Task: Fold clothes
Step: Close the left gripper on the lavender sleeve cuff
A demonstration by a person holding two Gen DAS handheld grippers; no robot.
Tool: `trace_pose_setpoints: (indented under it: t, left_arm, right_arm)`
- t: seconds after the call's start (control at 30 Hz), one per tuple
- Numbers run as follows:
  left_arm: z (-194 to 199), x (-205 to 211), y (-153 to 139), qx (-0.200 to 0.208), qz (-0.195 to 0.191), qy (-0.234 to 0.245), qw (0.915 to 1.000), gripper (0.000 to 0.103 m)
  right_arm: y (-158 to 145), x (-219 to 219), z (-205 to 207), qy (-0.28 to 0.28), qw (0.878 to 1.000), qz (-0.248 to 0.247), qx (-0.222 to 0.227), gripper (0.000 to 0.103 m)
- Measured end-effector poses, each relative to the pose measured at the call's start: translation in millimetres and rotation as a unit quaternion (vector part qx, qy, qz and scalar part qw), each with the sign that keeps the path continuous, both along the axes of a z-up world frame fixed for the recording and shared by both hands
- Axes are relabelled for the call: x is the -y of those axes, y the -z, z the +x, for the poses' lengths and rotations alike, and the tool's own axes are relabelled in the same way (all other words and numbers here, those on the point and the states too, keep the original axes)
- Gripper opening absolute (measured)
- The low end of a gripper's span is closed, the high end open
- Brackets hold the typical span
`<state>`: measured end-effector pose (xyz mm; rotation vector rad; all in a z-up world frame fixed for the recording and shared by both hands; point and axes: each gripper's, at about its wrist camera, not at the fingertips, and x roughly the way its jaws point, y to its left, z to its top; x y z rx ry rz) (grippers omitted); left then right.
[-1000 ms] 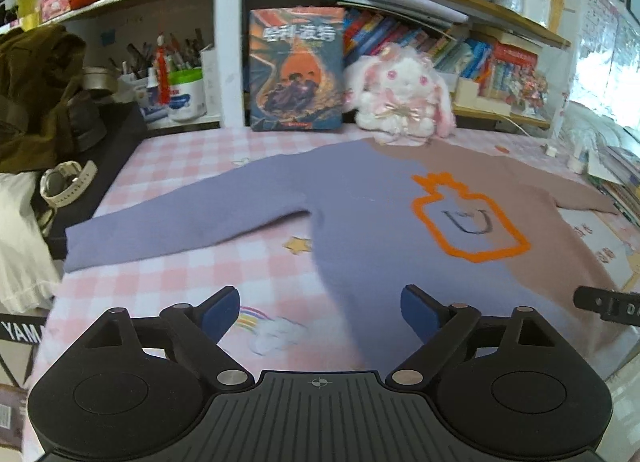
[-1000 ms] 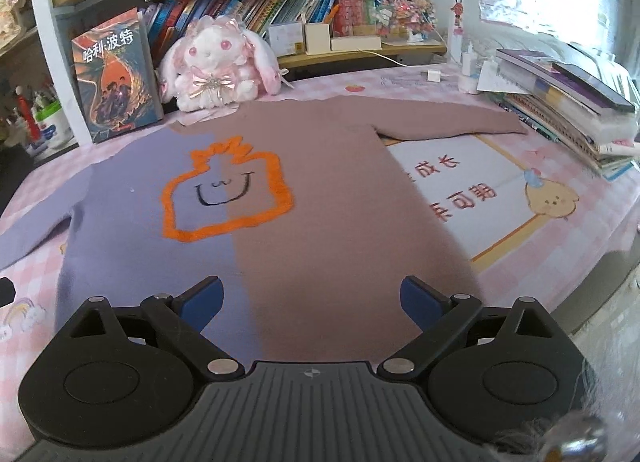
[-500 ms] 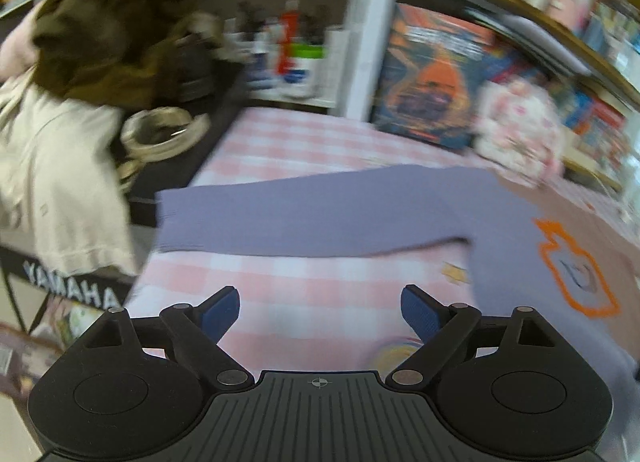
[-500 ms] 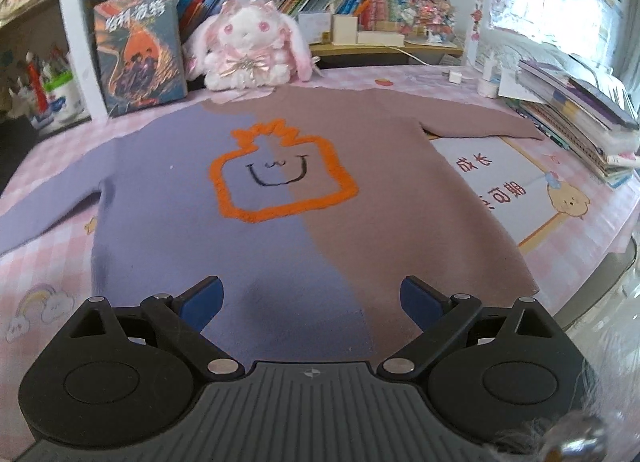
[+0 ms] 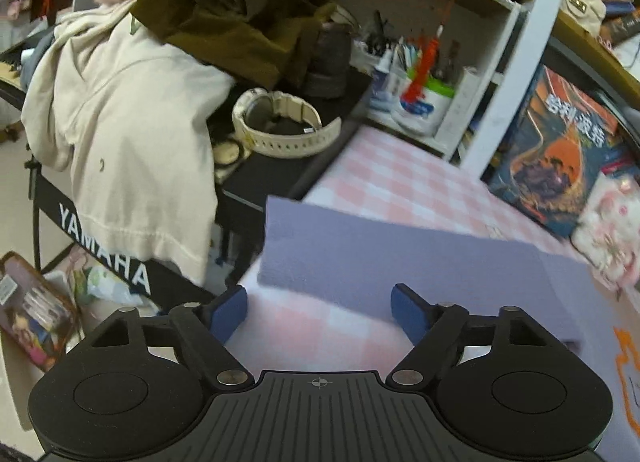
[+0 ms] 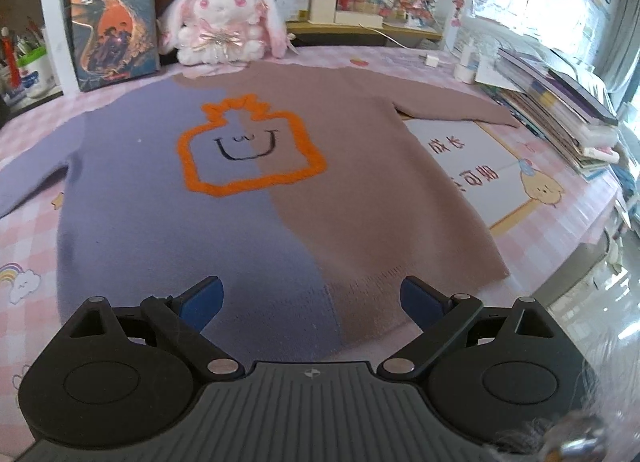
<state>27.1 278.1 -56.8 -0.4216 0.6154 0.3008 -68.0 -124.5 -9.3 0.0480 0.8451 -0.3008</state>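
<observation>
A: Pink checked tablecloth [image 6: 32, 246] covered the desk; bookshelves stood behind it. Where was the garment?

B: Sweater [image 6: 248, 197] lay flat, front up, half purple, half brown, orange outline on the chest. Purple sleeve [image 5: 400, 258] stretched toward the desk's edge.

A: Left gripper [image 5: 319, 308]?

B: Fingers spread wide, empty, just short of the sleeve cuff.

A: Right gripper [image 6: 312, 300]?

B: Also spread, gripping nothing, above the hem. Plush rabbit [image 6: 224, 29] and a book [image 6: 114, 21] stood beyond the collar.

A pink checked table [image 6: 560, 217] carries the flat sweater [image 6: 240, 201], apparently unfolded.
</observation>
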Motion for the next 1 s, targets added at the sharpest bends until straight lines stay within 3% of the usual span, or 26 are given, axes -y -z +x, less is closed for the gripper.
trace_pose_setpoints:
  t: [0.17, 0.4, 0.47, 0.5, 0.6, 0.77, 0.8, 0.87, 0.93, 1.0]
  left_arm:
    - [12.3, -5.2, 3.2, 0.018, -0.005, -0.015, 0.9997, 0.071]
    - [20.4, 4.5, 6.6, 0.043, -0.044, 0.009, 0.9981, 0.064]
    - [23.6, 2.1, 7.4, 0.045, -0.077, 0.006, 0.9960, 0.045]
    - [25.4, -0.1, 8.2, 0.045, -0.102, 0.005, 0.9938, 0.042]
    - [30.2, -4.6, 9.7, 0.046, -0.153, 0.003, 0.9872, 0.041]
    - [33.5, -9.1, 9.2, 0.045, -0.154, -0.021, 0.9869, 0.041]
    - [32.8, -12.1, 9.1, 0.043, -0.151, -0.033, 0.9871, 0.038]
    - [31.9, -18.5, 10.5, 0.033, -0.150, -0.054, 0.9866, 0.015]
    - [32.0, -22.5, 12.6, 0.023, -0.151, -0.066, 0.9860, 0.006]
    - [31.9, -22.2, 12.7, 0.023, -0.148, -0.066, 0.9865, 0.004]
  right_arm:
    - [2.1, 3.4, -2.4, 0.012, 1.000, -0.004, -0.009, 0.096]
    - [1.7, 5.6, -3.9, 0.026, 0.999, -0.009, -0.017, 0.096]
    - [1.3, 5.4, -2.8, 0.026, 0.999, -0.010, -0.018, 0.096]
    - [1.3, 5.4, -2.1, 0.026, 0.999, -0.010, -0.018, 0.096]
    - [1.7, 5.6, 0.0, 0.025, 0.999, -0.010, -0.021, 0.096]
    - [2.3, 7.7, 2.4, 0.023, 1.000, -0.010, -0.019, 0.096]
    - [2.5, 8.3, 2.4, 0.023, 1.000, -0.009, -0.019, 0.096]
    - [3.0, 10.8, 2.9, 0.024, 1.000, -0.008, -0.018, 0.096]
    - [3.8, 13.7, 4.0, 0.025, 0.999, -0.006, -0.018, 0.096]
    - [4.6, 15.6, 6.1, 0.022, 1.000, -0.004, -0.019, 0.096]
